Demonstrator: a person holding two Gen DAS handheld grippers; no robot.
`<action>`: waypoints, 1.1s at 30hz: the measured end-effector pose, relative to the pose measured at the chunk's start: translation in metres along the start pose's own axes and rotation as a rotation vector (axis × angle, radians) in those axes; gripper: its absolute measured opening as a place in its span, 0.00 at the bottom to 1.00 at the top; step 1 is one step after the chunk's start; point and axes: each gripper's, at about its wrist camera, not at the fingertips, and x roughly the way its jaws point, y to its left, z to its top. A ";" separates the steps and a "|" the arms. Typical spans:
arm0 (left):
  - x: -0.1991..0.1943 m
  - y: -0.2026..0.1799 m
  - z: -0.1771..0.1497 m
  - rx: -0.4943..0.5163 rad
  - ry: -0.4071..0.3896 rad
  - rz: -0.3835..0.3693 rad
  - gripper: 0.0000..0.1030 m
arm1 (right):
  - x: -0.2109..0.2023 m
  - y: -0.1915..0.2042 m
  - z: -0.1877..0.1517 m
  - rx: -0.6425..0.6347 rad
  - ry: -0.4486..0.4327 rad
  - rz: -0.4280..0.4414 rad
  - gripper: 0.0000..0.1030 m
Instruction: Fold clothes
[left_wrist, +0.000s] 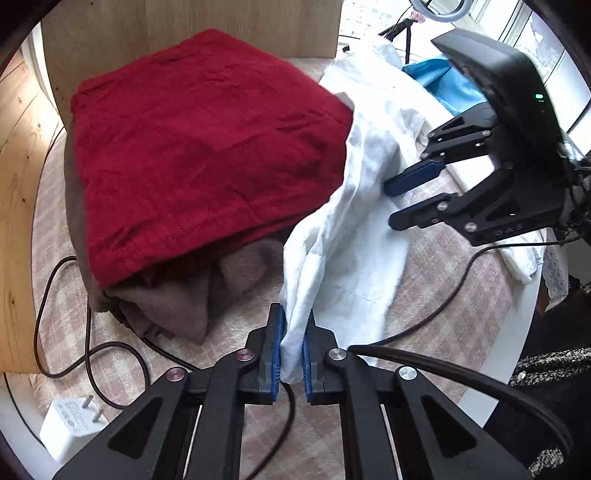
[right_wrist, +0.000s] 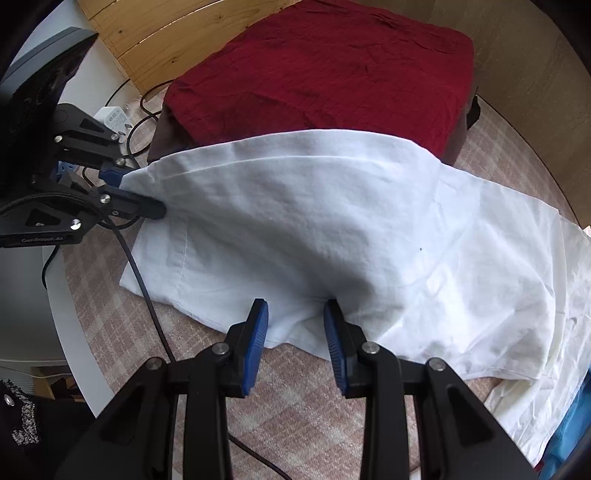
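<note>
A white garment (right_wrist: 332, 221) lies spread over the checked tablecloth, its far edge lapping onto a folded red cloth (right_wrist: 325, 74). My left gripper (left_wrist: 293, 347) is shut on a bunched corner of the white garment (left_wrist: 369, 166), lifting it off the table. In the right wrist view the left gripper (right_wrist: 136, 188) holds that corner at the left. My right gripper (right_wrist: 295, 314) stands open over the garment's near edge, fabric lying between the fingertips without being pinched. From the left wrist view the right gripper (left_wrist: 393, 203) hovers at the garment's right side.
The red cloth (left_wrist: 207, 147) rests on a brown garment (left_wrist: 177, 295). A white plug adapter (left_wrist: 72, 421) and dark cable (left_wrist: 92, 350) lie at the left. A blue cloth (left_wrist: 447, 88) sits far right. Wooden panels stand behind. The round table's white rim (left_wrist: 517, 332) curves at the right.
</note>
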 end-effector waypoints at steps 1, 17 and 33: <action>-0.006 -0.005 -0.004 0.001 -0.019 -0.006 0.08 | -0.002 -0.002 -0.001 0.004 -0.003 0.004 0.29; -0.018 -0.050 -0.024 0.008 -0.126 0.053 0.07 | -0.057 0.002 0.008 0.311 -0.047 0.402 0.49; -0.023 -0.084 -0.040 0.129 -0.159 0.112 0.23 | -0.010 -0.003 0.003 0.561 0.085 0.396 0.21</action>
